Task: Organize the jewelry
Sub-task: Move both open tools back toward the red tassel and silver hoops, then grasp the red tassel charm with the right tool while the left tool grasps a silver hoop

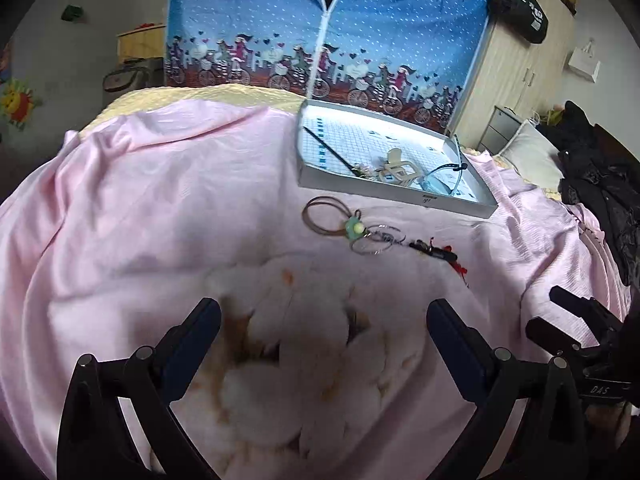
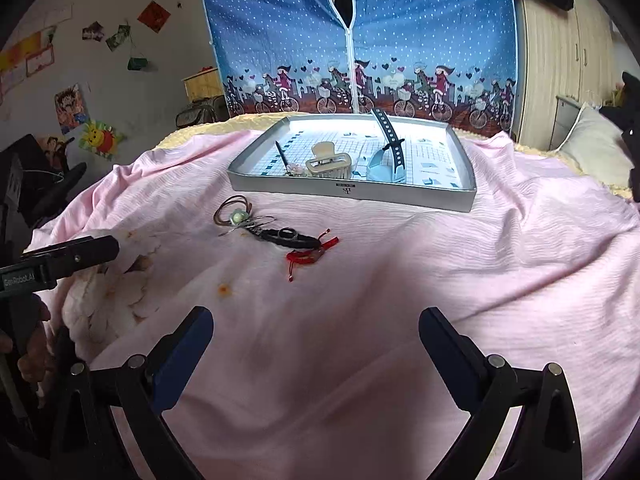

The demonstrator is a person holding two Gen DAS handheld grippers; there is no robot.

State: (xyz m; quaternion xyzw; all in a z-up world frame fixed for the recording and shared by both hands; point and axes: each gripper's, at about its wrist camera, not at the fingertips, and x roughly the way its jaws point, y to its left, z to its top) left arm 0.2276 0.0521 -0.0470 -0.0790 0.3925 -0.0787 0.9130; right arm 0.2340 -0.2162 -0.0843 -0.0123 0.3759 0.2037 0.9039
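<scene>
Both claws hang spread wide and empty over the pink sheet point(image 2: 500, 240), nothing between the fingers of either. Ahead of the right claw point(image 2: 316, 332), a little to its left, lies the loose cluster yet to be sorted: the brown hair tie point(image 2: 232, 205) with its pale green bead farthest out, thin wire hoops point(image 2: 260, 222) tangled against it, then a black bracelet point(image 2: 290, 237), and nearest the claw the red cord bracelet point(image 2: 310, 255). Straight beyond them sits the grey tray point(image 2: 352, 192), already holding a cream hair clip point(image 2: 329, 164), a dark hairpin point(image 2: 282, 156) and a blue watch point(image 2: 386, 160) with its strap standing up. From the left claw point(image 1: 324, 320) the same cluster sits ahead and slightly right, the hair tie point(image 1: 320, 216) closest to its line. These pieces look featherlight and limp; the cords should drape and slide, so I'd pinch the red one at its knotted middle, low against the cloth. The hoops look thin and springy, likely to snag the tie, so lift slowly. The soft bedding will give under the fingertips. Both tools are held low, angled forward and down, the left one visible at the right camera's left edge with a hand point(image 2: 28, 344) around its handle.
</scene>
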